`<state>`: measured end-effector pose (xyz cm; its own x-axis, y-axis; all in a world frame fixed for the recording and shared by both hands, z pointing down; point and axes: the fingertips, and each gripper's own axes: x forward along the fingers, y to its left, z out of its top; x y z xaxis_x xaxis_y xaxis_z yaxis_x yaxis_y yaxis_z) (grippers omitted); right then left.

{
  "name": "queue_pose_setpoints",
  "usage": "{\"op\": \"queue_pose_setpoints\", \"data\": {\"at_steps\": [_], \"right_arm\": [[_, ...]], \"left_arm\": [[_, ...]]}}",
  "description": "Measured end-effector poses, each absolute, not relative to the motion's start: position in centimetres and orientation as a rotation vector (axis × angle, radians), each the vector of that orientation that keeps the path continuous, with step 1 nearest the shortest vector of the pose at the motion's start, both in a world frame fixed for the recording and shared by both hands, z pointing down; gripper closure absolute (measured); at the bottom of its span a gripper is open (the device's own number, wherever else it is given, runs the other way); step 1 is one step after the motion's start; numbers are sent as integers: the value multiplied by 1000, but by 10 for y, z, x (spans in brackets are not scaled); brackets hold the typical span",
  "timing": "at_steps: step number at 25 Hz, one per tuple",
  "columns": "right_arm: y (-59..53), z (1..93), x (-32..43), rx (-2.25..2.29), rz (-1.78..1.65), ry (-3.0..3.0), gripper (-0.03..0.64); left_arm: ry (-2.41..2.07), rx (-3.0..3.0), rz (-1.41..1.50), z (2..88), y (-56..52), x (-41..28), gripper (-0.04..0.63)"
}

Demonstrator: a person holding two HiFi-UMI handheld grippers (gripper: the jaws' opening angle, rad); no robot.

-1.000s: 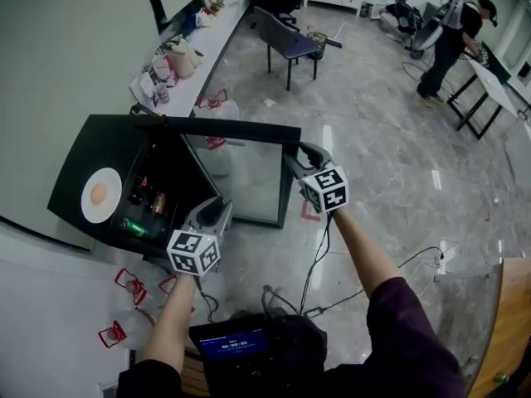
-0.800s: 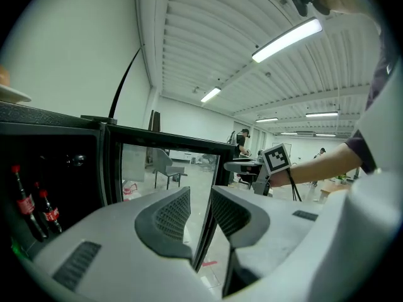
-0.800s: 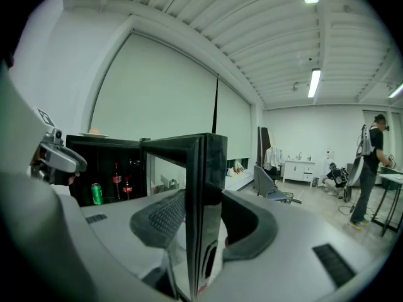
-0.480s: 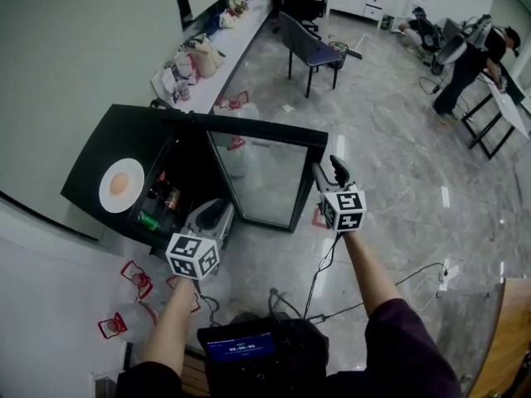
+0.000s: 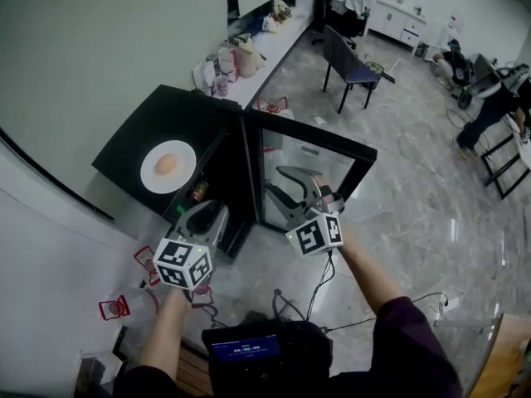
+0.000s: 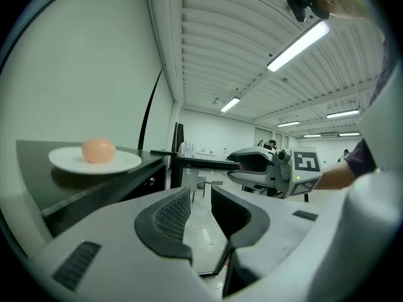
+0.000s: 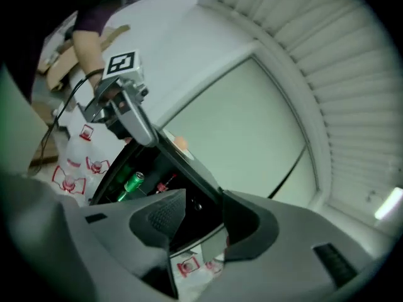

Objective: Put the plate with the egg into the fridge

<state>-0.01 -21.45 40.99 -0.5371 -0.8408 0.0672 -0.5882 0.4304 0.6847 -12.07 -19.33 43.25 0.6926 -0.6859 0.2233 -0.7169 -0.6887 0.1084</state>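
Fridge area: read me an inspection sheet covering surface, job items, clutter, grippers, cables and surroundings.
Surface: black fridge top, holds only the plate.
Job's things: egg on white plate, on top of the fridge, not inside; glass door open.
Clutter: bottle on the floor; green can inside the fridge.
Grippers: left gripper fingers apart, empty; right gripper fingers apart, at the door.
Cables: black cable on the floor.
Surroundings: chair, cluttered counter, person.

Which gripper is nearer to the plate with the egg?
The left gripper, open before the fridge that bears the plate; the right gripper is farther, at the glass door.
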Motion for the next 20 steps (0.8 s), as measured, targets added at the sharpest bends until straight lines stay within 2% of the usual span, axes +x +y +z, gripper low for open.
{"op": "queue_pose_setpoints", "data": {"at_steps": [4, 9, 15, 20], "right_arm": [[-228, 401, -85, 971, -1151, -2195, 431], [-234, 406, -157, 738, -1336, -2095, 431], [-240, 416, -191, 568, -1455, -2015, 432], [-252, 418, -196, 500, -1511, -1934, 432]], "left_arm": [[-1168, 2809, 387, 388, -200, -168, 499], [-1185, 2846, 788, 363, -244, -237, 499], [-1139, 2732, 1011, 367, -310, -292, 499], [-896, 2475, 1094, 396, -341, -303, 499]]}}
